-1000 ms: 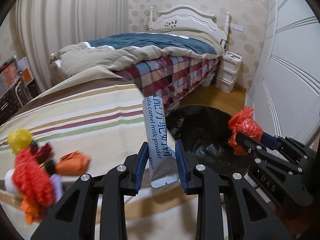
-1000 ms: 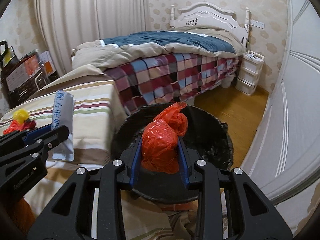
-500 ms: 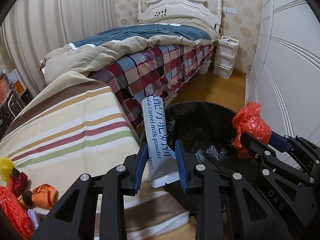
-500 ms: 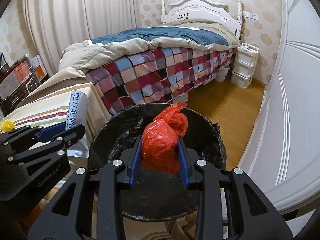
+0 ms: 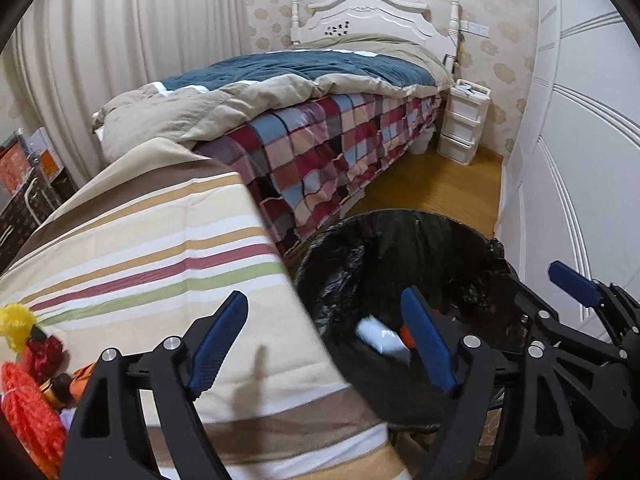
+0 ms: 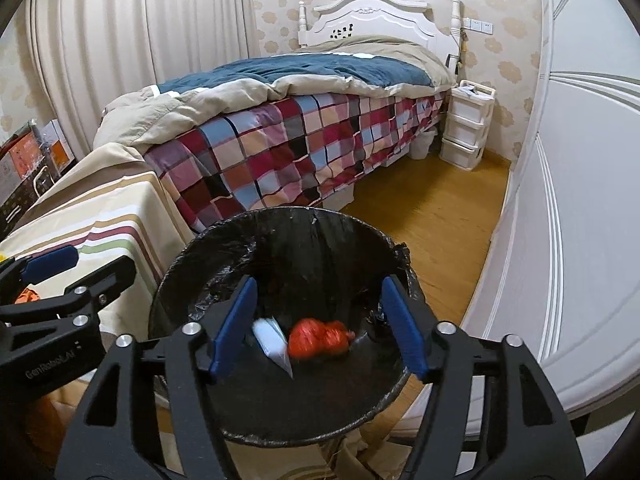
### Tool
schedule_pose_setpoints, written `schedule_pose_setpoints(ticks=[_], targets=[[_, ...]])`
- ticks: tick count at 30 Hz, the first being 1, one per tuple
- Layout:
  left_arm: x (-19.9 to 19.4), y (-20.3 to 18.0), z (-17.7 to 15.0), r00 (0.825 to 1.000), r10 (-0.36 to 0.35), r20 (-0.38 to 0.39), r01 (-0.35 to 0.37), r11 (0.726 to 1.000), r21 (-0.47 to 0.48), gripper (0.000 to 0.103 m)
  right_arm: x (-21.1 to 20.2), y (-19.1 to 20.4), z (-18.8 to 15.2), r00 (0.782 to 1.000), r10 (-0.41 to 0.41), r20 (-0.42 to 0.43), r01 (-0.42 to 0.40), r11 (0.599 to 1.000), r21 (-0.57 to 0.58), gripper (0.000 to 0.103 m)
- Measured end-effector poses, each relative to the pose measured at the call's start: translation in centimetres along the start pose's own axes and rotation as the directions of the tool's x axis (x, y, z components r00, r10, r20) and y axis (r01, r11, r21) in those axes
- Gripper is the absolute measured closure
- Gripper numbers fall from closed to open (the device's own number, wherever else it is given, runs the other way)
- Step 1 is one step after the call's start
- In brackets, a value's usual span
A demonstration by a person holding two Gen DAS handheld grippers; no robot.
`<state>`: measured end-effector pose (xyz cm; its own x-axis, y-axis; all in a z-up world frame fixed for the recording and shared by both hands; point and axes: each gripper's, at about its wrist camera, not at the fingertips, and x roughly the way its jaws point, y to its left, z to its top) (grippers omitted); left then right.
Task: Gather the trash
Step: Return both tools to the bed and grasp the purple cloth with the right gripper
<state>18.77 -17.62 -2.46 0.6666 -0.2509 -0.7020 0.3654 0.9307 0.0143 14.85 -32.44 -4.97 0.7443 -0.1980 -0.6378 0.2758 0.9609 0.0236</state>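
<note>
A round bin with a black liner (image 6: 280,224) stands on the floor beside the striped table; it also shows in the left wrist view (image 5: 400,224). Inside it lie a red plastic bag (image 6: 320,338) and a white-blue milk powder sachet (image 6: 272,340); the sachet also shows in the left wrist view (image 5: 378,336). My right gripper (image 6: 316,320) is open and empty above the bin's mouth. My left gripper (image 5: 326,340) is open and empty over the table edge and the bin's left rim.
A table with a striped cloth (image 5: 160,248) is on the left, with red, yellow and orange items (image 5: 28,360) at its near left corner. A bed with a plaid cover (image 6: 300,140) stands behind. A white wardrobe (image 6: 580,200) is on the right, drawers (image 6: 466,132) at the far wall.
Both grippers opened over the bin. The sachet dropped from the left one and the red bag from the right one; both now lie inside the bin.
</note>
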Motion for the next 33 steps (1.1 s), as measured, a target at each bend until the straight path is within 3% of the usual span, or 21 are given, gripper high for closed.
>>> schedule_pose_setpoints(ticks=[5,11,17,22,33], targets=[[-2.5,2.0,-1.4,0.999,0.041,0.020,-0.040,0.999,-0.023,0.022,-1.3,0.9,-0.7,1.000,0.008,-0.002,-0.008,1.000,-0.002,0.025],[-6.2,5.4,-4.1,0.994,0.108,0.032,-0.106,0.993,-0.059,0.021,-3.7,3.6,-2.0,0.995,0.095,-0.012,-0.095,0.995,0.020,0.025],[-9.8,9.9,-7.2,0.985,0.171,0.027,-0.166,0.977,-0.134,0.021,-5.9,9.1,-3.3,0.982,0.189,-0.029,-0.190,0.981,-0.048,0.025],[-11.9,14.6,-10.1,0.971,0.237,-0.010,-0.234,0.946,-0.224,0.020,-6.7,14.4,-4.8,0.956,0.280,-0.084,-0.288,0.950,-0.122,0.025],[-13.8,21.3,-14.0,0.930,0.361,-0.065,-0.362,0.874,-0.325,0.020,-7.3,23.5,-6.8,0.915,0.369,-0.163,-0.401,0.880,-0.256,0.025]])
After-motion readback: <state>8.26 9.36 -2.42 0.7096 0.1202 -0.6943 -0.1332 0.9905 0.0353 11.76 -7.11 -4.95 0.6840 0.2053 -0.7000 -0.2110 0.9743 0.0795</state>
